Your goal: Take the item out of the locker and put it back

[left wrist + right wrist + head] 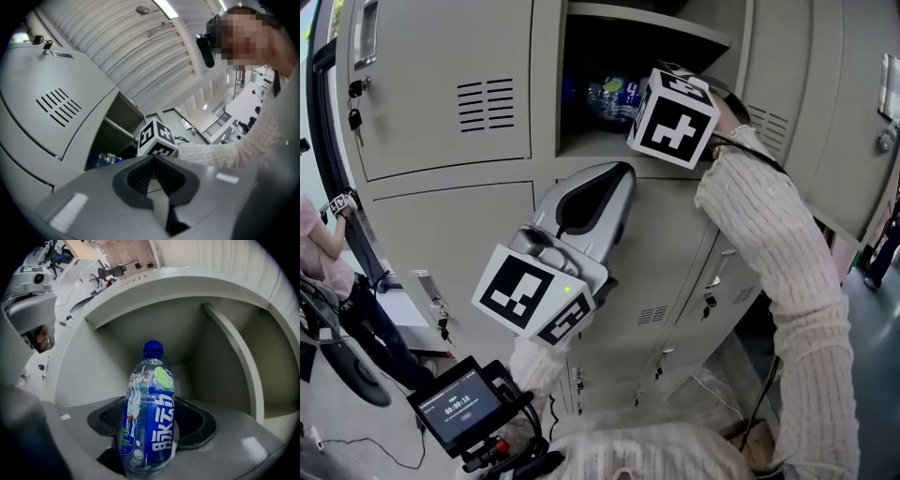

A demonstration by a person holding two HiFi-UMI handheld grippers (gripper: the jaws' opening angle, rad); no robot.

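Observation:
A clear water bottle (149, 420) with a blue cap and blue label stands between the pads of my right gripper (150, 430), which is shut on its body. The gripper holds it upright inside the open locker compartment (140, 333), short of the back wall. In the head view the bottle (614, 94) shows dimly in that compartment, past the right gripper's marker cube (673, 117). My left gripper (614, 176) hangs lower, in front of the closed locker doors, pointing up toward the opening. It is shut with nothing in it (153, 161).
The open locker's door (830, 112) swings out on the right. Closed grey lockers (441, 84) with keys (353, 105) fill the left and lower wall. A person (323, 248) stands at far left. A small screen device (464, 405) sits low in front of me.

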